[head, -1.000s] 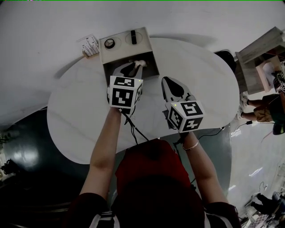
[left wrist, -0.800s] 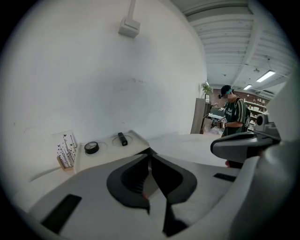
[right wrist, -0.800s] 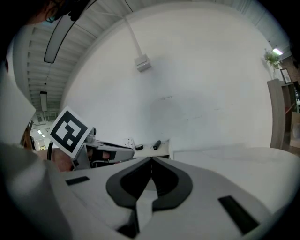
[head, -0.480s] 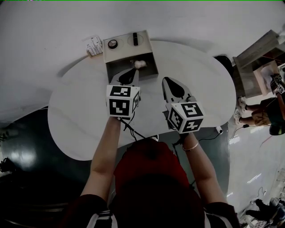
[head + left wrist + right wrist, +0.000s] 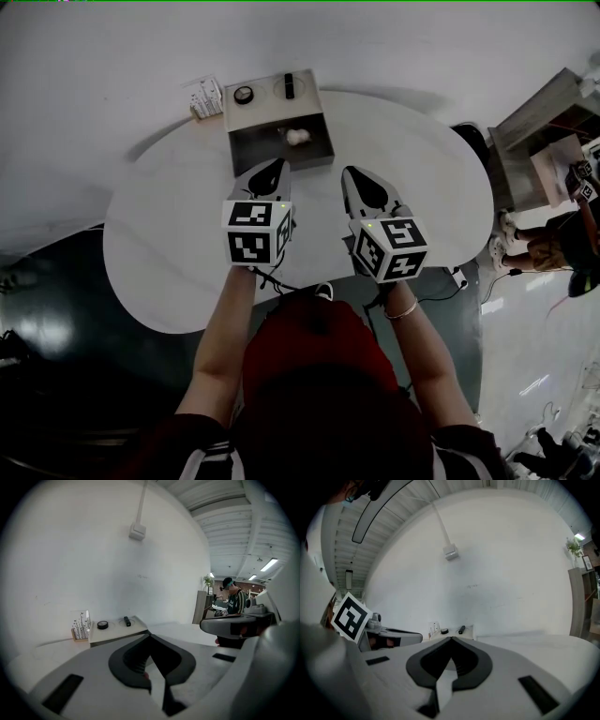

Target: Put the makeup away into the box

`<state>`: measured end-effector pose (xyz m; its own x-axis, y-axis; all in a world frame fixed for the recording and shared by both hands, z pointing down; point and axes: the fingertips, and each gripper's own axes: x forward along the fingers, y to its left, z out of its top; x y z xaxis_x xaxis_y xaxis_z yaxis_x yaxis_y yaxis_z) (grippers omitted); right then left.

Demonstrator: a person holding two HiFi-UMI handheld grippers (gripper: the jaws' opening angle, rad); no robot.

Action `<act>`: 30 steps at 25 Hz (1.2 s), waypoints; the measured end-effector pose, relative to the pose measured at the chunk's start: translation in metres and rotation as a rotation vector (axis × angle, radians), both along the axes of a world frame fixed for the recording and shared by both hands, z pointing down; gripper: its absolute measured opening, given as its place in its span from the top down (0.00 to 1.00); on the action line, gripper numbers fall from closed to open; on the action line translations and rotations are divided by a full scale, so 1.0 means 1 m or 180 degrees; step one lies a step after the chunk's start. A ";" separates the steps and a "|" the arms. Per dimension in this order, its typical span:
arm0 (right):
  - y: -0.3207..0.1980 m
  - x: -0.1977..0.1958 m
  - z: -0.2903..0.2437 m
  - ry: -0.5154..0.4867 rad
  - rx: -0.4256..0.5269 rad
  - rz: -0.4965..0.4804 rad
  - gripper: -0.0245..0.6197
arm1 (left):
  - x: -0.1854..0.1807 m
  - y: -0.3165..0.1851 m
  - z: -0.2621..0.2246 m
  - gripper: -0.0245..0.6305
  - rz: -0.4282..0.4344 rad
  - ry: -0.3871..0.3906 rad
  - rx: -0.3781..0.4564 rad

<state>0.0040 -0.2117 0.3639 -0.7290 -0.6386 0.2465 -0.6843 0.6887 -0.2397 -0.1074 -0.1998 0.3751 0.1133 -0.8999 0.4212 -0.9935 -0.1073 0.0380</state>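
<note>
1. While both grippers hover side by side over the white table [image 5: 159,234], the left gripper [image 5: 272,167] has its jaws pressed fully together with nothing between them. Its tip sits just short of the near wall of the box [image 5: 246,150].
2. The right gripper [image 5: 354,173] is likewise closed to the tip and carries nothing. It hangs near the box's right corner, clear of it.
3. The box stands at the table's far edge with its compartment open upward. A pale rounded makeup piece [image 5: 298,137] lies inside, toward the back right, so that item looks put away.
4. On the box's flat top, behind the compartment, lie a round black compact [image 5: 244,94] and a black tube [image 5: 289,85], set apart from each other. I judge these to be the makeup left to stow, each needing a reach over the open compartment.
5. A small card stand [image 5: 203,96] sits just beside the box's far left corner, so a reach for the compact should stay off that side.
6. The table is bare in front of the box and to either side, giving open room. The wall lies close behind, so approach from the near side or from above.
</note>
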 end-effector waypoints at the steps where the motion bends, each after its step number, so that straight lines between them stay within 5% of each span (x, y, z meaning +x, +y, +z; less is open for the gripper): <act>1: 0.001 0.000 -0.001 -0.0007 0.0005 -0.0003 0.94 | 0.000 0.003 -0.001 0.93 -0.0020 0.0016 0.0018; 30: 0.021 -0.005 -0.019 -0.0088 0.0156 -0.0057 0.94 | -0.006 0.050 -0.026 0.93 -0.0251 0.0125 0.0319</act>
